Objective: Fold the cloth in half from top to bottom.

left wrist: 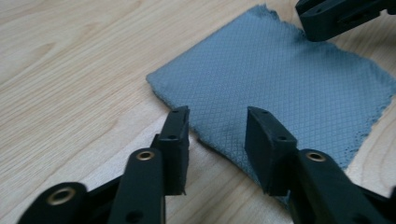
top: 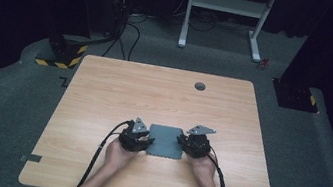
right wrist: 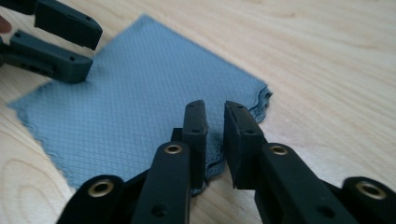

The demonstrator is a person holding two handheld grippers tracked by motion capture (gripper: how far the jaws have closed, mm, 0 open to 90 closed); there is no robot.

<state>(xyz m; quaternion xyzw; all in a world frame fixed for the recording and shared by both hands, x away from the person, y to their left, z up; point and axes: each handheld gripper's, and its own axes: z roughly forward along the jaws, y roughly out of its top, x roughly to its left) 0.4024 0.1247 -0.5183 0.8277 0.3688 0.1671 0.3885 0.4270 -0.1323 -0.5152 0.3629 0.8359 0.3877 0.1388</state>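
Nearest the person, the left gripper (top: 142,143) sits at the cloth's 9 o'clock edge and the right gripper (top: 185,144) at its 3 o'clock edge, both low over the table (top: 103,93). In the left gripper view the jaws stand well apart with the cloth's near edge lying between them, the pads not pressing on it — nothing held. In the right gripper view the jaws show a narrower gap, parted over the cloth's folded corner, again gripping nothing.

The grey cloth (top: 165,141) lies flat in the near middle of the table, a neat rectangle with layered edges showing at one corner in the right gripper view (right wrist: 140,102) — folded, by the look of it. It reads as light, soft and limp with a fine waffle weave, so it should not slip between pads but will sag and drape when lifted. The best hold is likely a pinch right at an edge or corner, catching all layers. Farther off, at 12 o'clock, a round grommet (top: 200,86) marks the tabletop.
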